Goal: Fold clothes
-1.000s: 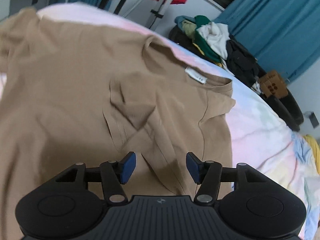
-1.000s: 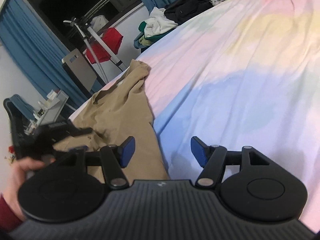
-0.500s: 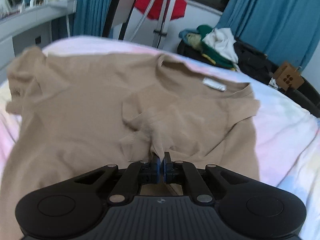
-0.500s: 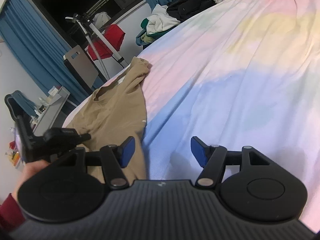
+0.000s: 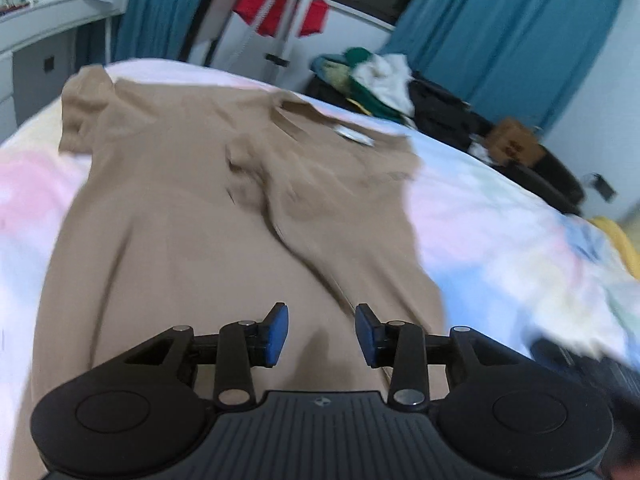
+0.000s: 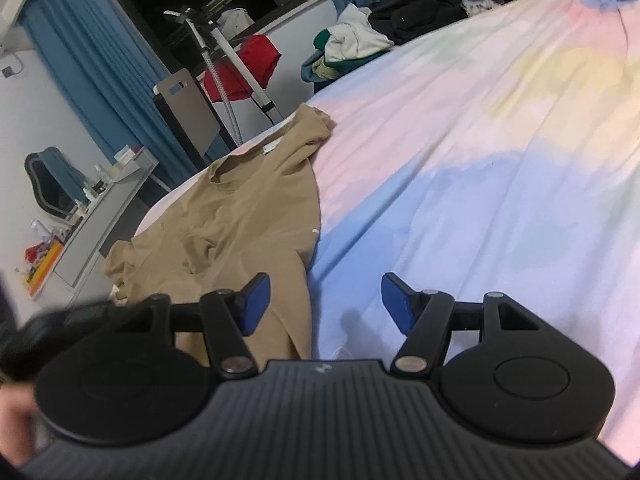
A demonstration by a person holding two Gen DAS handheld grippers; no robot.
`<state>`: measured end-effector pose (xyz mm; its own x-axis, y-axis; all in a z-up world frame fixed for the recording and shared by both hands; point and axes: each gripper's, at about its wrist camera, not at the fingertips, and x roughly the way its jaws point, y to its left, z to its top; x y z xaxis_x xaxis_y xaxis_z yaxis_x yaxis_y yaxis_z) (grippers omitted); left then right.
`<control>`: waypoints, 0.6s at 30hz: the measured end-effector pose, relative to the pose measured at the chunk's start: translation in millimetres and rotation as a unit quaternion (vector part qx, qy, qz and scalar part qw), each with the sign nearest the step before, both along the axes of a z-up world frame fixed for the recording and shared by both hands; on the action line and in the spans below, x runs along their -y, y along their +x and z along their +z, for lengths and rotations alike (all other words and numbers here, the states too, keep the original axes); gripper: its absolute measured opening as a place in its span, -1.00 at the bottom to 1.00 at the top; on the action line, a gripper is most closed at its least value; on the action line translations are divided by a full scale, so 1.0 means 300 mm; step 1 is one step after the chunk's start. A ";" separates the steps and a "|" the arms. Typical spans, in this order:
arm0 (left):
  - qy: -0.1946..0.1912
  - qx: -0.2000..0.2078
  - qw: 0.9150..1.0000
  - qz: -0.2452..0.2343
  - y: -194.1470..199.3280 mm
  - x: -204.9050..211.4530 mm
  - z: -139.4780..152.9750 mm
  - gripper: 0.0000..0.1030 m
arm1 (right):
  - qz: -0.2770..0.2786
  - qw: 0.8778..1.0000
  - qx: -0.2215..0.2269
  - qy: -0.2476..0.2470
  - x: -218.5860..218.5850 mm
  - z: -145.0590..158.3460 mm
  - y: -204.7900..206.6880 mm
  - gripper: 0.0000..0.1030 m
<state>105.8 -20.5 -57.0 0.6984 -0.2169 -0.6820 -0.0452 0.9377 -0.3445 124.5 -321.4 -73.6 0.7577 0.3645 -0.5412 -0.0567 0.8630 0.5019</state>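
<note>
A tan shirt (image 5: 192,216) lies spread on the bed (image 5: 500,240), collar and white label at the far end, with a bunched crease running down its middle and one sleeve curled at the far left corner. The left tongs (image 5: 321,334) hover above its lower part, spread, pinching nothing. The left view is blurred. The right view shows the shirt (image 6: 248,208) from the side, along the bed's (image 6: 500,140) left edge, and much bare pastel sheet; the right tongs (image 6: 324,300) are spread wide over the shirt's right edge, empty.
</note>
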 end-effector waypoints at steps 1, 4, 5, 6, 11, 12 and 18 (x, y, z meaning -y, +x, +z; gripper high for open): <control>-0.008 -0.001 1.000 -0.012 -0.057 0.021 0.005 -0.26 | -0.002 1.000 0.004 -0.005 0.000 0.014 -0.016 0.26; -0.033 -0.004 0.998 -0.050 -0.217 0.098 0.005 -0.26 | -0.014 1.000 0.011 -0.011 0.014 0.052 -0.072 0.26; -0.041 -0.005 0.997 -0.063 -0.257 0.126 -0.002 -0.30 | -0.020 1.000 0.014 -0.011 0.026 0.060 -0.093 0.25; -0.049 -0.007 0.996 -0.077 -0.297 0.153 -0.009 -0.33 | -0.027 0.999 0.016 -0.011 0.041 0.065 -0.116 0.25; -0.048 -0.025 0.987 -0.148 -0.449 0.318 -0.071 -0.34 | -0.061 0.998 0.030 -0.009 0.116 0.094 -0.227 0.26; -0.037 -0.027 0.986 -0.160 -0.467 0.351 -0.084 -0.34 | -0.067 0.997 0.033 -0.009 0.132 0.100 -0.250 0.26; -0.004 -0.055 0.981 -0.188 -0.500 0.457 -0.176 -0.24 | -0.098 0.995 0.020 -0.010 0.192 0.083 -0.308 0.26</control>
